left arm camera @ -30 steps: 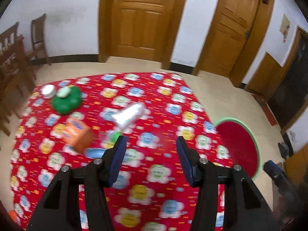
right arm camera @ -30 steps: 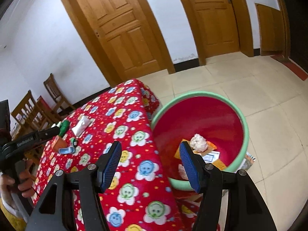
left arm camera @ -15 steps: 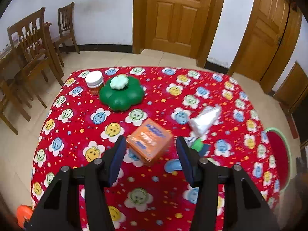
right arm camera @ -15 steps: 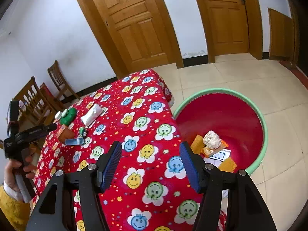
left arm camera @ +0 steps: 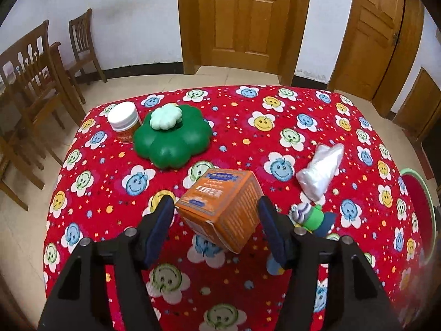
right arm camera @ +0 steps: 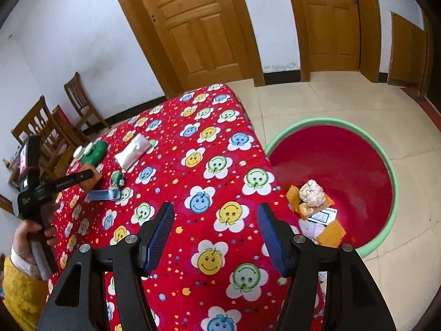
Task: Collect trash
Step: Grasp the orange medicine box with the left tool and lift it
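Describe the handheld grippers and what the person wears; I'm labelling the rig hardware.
Both grippers are matte black, with angular forked arms, silver bolts at the pivots and ribbed blue pads. The right gripper matches the left gripper. Seen from the side, the left one carries white lettering on a finger and a camera block. The sleeve is fuzzy yellow with a white cuff.

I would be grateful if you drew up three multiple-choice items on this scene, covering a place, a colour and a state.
1. Where does the red basin with the green rim stand?
A. on the table
B. on the floor beside the table
C. on a chair

2. What colour is the square cardboard box?
A. orange
B. blue
C. white

3. How does the left gripper stand?
A. shut on the box
B. open around the box
C. open, far from it

Answers:
1 B, the basin sits on tiles below the table edge.
2 A, its faces are orange.
3 B, both pads flank the box with gaps; the jaws have just been opening.
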Demonstrator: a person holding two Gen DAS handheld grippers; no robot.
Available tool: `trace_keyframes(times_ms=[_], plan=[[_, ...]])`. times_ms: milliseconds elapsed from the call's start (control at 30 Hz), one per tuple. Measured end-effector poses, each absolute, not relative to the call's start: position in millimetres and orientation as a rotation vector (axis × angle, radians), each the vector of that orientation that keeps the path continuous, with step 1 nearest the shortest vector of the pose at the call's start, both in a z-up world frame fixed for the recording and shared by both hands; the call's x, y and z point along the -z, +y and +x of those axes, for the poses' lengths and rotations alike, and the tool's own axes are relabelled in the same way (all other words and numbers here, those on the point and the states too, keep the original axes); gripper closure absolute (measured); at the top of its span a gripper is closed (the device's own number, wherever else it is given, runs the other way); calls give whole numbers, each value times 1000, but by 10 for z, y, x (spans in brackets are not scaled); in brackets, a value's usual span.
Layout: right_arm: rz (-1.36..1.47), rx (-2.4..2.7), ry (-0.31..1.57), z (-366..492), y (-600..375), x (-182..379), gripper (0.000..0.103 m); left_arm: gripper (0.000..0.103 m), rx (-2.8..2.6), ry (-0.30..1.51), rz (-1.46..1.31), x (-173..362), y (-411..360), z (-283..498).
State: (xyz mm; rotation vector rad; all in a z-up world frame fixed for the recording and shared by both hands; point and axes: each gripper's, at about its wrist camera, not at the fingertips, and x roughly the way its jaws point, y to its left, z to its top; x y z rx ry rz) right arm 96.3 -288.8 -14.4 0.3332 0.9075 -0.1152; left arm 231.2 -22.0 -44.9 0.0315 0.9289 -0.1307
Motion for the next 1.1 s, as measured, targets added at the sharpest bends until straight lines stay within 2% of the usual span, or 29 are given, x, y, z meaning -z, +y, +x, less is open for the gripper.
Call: trace_keyframes(times_ms=[367, 867, 933, 1000, 1100], plan=[[294, 72, 947, 1259, -2651, 218, 38, 33, 154, 904, -86, 489, -76, 2486], [312, -10, 1007, 1702, -2427, 424, 38, 30, 139, 898, -249, 566, 87, 2572], [322, -19, 1017, 1765, -2401, 468, 38, 34, 145, 888, -269, 558, 118, 2556], [326, -21, 1021, 1805, -2376, 491, 38, 47, 157, 858, -299, 503, 174, 2512], [329, -31, 1029, 1865, -2329, 522, 38, 54, 187, 854, -364, 434, 272, 2473]])
